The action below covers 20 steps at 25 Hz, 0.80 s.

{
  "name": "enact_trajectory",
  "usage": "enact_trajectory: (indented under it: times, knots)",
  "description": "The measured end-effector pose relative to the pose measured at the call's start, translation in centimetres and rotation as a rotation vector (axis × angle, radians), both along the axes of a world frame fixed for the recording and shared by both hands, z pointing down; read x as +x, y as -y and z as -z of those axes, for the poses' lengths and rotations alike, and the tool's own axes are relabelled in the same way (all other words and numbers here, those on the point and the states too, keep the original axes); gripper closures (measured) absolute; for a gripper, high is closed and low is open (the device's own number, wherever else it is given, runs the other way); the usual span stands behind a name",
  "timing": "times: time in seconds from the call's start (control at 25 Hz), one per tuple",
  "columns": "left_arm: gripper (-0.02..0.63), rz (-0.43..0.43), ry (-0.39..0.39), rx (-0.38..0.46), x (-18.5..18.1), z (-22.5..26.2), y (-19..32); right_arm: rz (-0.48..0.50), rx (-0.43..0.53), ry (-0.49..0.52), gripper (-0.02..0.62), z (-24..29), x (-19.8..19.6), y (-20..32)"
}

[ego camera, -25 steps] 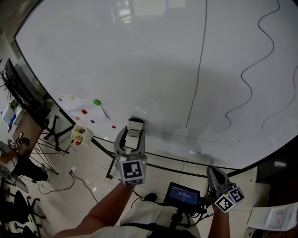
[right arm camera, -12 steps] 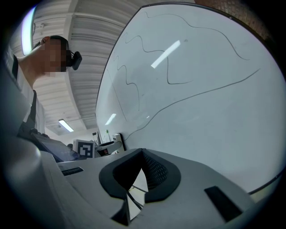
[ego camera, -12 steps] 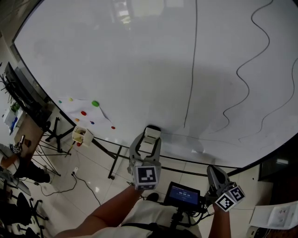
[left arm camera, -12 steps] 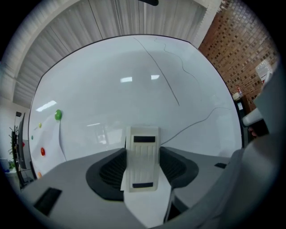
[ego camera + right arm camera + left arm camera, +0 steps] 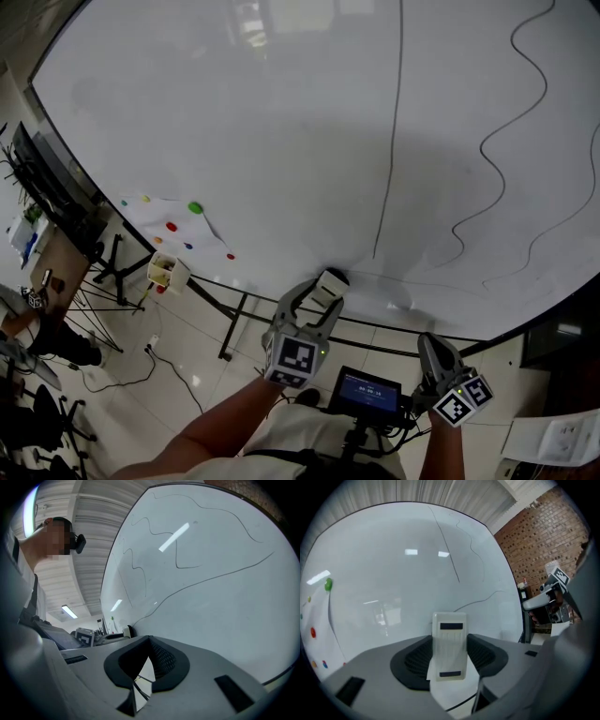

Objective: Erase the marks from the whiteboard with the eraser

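Note:
The whiteboard [image 5: 272, 112] fills most of the head view. On it are a long near-straight line [image 5: 391, 150] and wavy lines [image 5: 498, 141] to the right. My left gripper [image 5: 322, 292] is shut on the white eraser [image 5: 329, 283], low on the board just left of the straight line's lower end. In the left gripper view the eraser [image 5: 449, 648] stands upright between the jaws, with thin marks [image 5: 449, 555] ahead of it. My right gripper [image 5: 441, 360] hangs below the board at the lower right, shut with nothing in it; its jaw tips [image 5: 149, 641] meet.
A paper sheet [image 5: 164, 217] with coloured magnets, one of them green [image 5: 195, 207], hangs at the board's lower left. A small white holder [image 5: 163, 272] sits below it. A dark screen device [image 5: 368, 392] is by my body. Stands and cables lie on the floor [image 5: 122, 281] at left.
My left gripper has carried the eraser rightward and a little lower along the board's bottom edge, toward the straight line's end. The right gripper has stayed where it was.

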<state>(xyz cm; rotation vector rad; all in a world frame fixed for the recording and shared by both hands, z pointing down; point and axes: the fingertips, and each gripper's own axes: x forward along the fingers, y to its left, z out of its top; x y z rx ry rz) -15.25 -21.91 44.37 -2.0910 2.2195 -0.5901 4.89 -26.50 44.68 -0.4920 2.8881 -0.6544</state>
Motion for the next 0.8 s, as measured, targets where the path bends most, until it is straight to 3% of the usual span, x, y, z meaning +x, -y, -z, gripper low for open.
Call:
enact_trajectory:
  times: [0.08, 0.2, 0.4, 0.6, 0.8]
  knots:
    - [0.344, 0.021, 0.012, 0.062, -0.4, 0.9, -0.4, 0.004, 0.002, 0.003, 0.588, 0.0, 0.0, 0.2]
    - [0.344, 0.147, 0.0, 0.116, -2.7, 2.1, -1.5, 0.004, 0.002, 0.006, 0.588, -0.1, 0.2, 0.5]
    - [0.344, 0.319, -0.121, 0.111, -5.5, 1.7, -1.6, -0.002, -0.002, 0.008, 0.588, -0.5, 1.2, 0.8]
    - [0.344, 0.387, -0.24, 0.141, -4.4, 1.0, -0.6, -0.017, -0.005, 0.007, 0.588, -0.6, 3.4, 1.0]
    - [0.344, 0.404, -0.289, 0.14, -1.8, 0.6, 0.5, -0.036, -0.009, -0.002, 0.588, -0.8, 6.2, 1.8]
